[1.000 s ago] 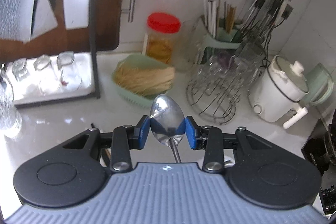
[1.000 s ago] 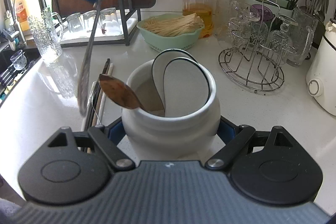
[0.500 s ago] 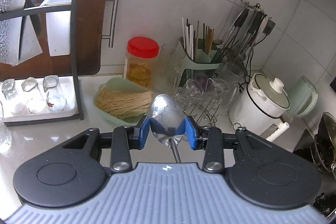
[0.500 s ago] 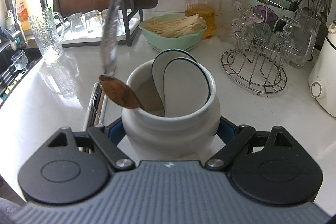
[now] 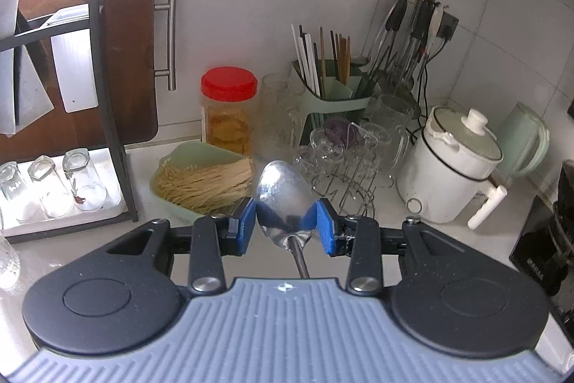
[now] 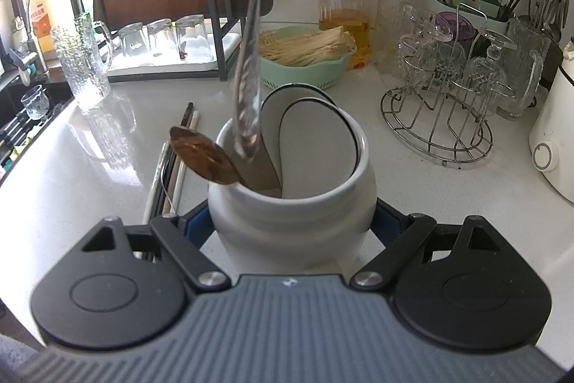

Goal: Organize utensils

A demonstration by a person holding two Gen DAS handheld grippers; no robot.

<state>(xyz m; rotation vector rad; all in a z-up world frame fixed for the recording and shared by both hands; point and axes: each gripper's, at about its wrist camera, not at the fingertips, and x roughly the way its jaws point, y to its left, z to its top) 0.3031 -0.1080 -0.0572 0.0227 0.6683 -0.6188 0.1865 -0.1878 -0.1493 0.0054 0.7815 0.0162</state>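
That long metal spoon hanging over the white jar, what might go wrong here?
The left gripper pinches the metal spoon only by its bowl edges, so it may slip or swing. The white jar already holds ceramic spoons and a wooden spoon; the handle could snag on them.

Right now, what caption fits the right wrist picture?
Right gripper steadies the white jar while a metal spoon hangs handle-down over it.

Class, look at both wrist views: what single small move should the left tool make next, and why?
Probably lower the spoon straight down into the crock. The left tool grips its bowl, its handle tip hangs just above the crock's open mouth, and the right tool clamps the crock.
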